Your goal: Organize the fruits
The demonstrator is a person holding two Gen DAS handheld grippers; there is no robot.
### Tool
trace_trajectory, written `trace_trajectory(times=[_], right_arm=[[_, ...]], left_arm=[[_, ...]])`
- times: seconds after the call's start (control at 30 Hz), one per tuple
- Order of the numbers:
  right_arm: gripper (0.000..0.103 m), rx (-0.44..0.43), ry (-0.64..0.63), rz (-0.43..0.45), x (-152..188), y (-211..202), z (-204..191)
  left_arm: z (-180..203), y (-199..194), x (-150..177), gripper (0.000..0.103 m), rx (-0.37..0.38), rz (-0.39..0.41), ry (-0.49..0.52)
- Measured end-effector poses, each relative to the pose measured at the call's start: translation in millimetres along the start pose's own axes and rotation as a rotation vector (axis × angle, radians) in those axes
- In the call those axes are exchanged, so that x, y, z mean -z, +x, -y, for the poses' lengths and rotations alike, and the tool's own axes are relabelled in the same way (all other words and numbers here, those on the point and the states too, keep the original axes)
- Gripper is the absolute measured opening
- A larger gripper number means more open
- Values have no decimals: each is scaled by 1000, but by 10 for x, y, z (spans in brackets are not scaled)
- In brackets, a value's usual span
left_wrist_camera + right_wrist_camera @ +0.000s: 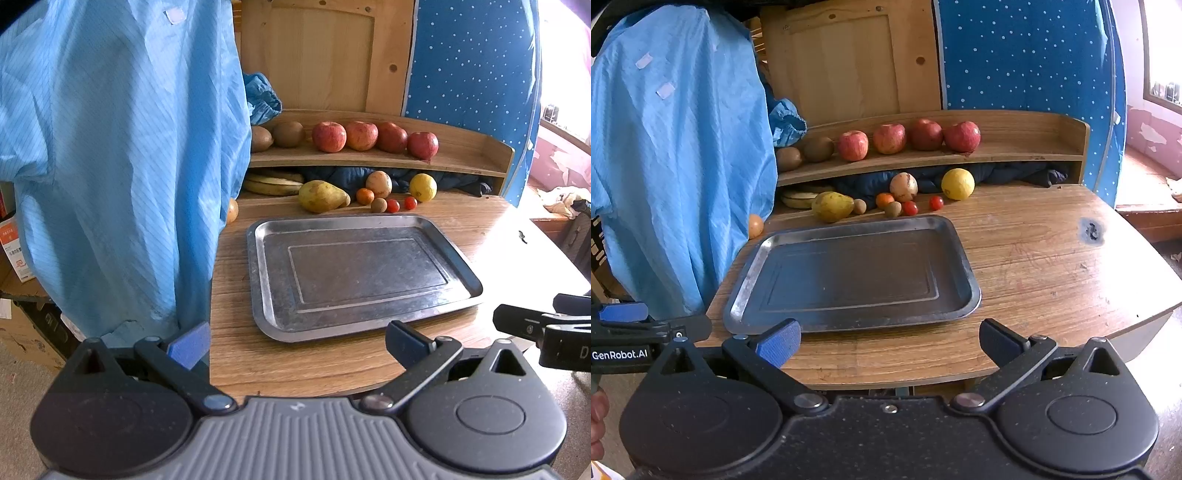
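An empty metal tray lies on the wooden table. Behind it lie a pear, a lemon, a pale round fruit, a small orange, two cherry tomatoes and bananas. Several red apples and two kiwis sit on the shelf. My left gripper and right gripper hover open near the table's front edge, both empty.
A blue garment hangs at the table's left. A wooden shelf stands at the back, with dark cloth under it. A blue dotted panel rises behind. The table's right part is bare wood.
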State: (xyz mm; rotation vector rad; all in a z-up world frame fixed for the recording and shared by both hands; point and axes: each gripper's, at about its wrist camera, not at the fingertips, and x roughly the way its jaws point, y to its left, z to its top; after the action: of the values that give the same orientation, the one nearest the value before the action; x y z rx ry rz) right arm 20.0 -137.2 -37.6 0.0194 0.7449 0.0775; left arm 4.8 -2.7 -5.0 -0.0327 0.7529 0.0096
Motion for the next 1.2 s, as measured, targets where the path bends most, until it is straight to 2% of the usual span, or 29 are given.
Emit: trace_trajectory(times=[0.8,1.2], right_arm=[[103,-2,11,-3,2,15,49],[103,-19,18,-28,-9,65,160]], left_arm=[[57,55,-4,103,-4,-23,5],[135,144,-10,103,-23,-77,-3]])
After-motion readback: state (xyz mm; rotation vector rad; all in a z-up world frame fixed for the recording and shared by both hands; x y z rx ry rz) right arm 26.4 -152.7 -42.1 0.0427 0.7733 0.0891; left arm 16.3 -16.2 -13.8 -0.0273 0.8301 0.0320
